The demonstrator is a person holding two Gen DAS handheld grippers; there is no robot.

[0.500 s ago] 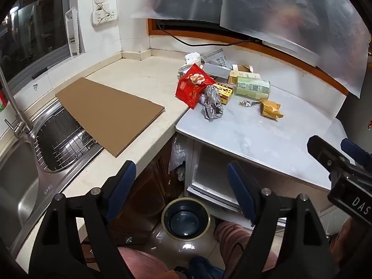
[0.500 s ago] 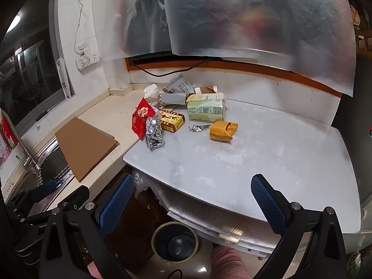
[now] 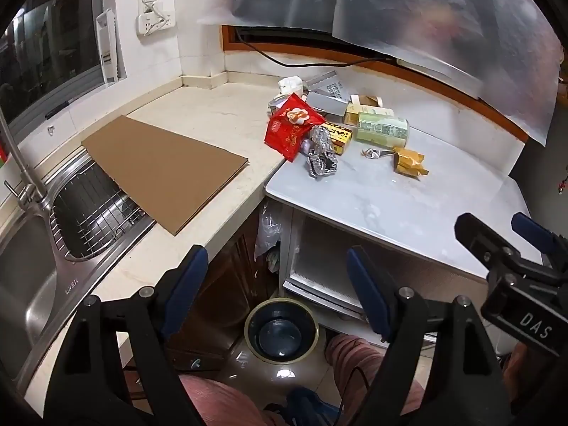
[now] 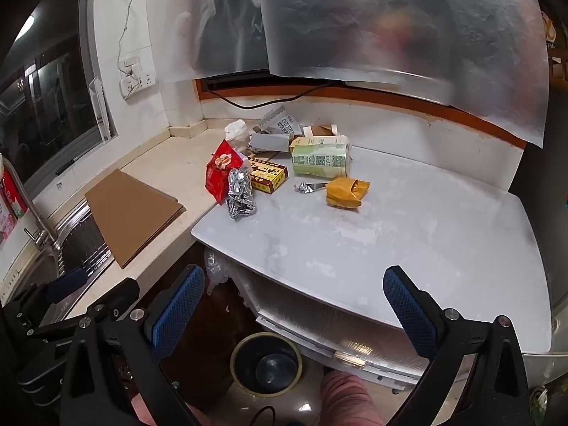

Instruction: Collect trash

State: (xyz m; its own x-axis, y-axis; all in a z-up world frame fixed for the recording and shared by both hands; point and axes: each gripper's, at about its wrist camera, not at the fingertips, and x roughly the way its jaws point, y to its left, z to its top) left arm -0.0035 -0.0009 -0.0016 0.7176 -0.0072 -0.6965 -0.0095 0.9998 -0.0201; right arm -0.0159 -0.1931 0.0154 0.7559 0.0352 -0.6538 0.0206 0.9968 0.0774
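Right now both grippers hang over the floor gap in front of the counters, and neither holds a thing. The left gripper (image 3: 277, 280) has its blue pads spread wide with nothing between them; the right gripper (image 4: 294, 305) stands wider still, equally empty. Both tilt downward towards the counter edge, touching nothing.

From the left: a steel sink (image 3: 21, 277) with a wire rack (image 3: 88, 213) in it, then a flat sheet of cardboard (image 3: 167, 174) lying on the beige counter (image 3: 213, 113), one end overhanging the rack. Next comes the white table (image 4: 408, 245), butted against the counter. The trash sits in a heap at the table's far left corner, well away from both grippers: a red snack bag (image 4: 222, 168) leaning at the seam, crumpled foil (image 4: 240, 195) just in front of it, a yellow box (image 4: 267, 174) touching the foil, a green carton (image 4: 319, 159) lying on its side behind, a small foil scrap (image 4: 307, 187), and a crushed yellow wrapper (image 4: 346, 193) furthest right. More paper and card lie behind the heap against the wall.

Down on the floor, between the grippers and below the table's edge, stands a round bin (image 4: 264, 364), open and dark inside. Pink-clad knees show beside it. The table's near edge lies between the right gripper and the trash.
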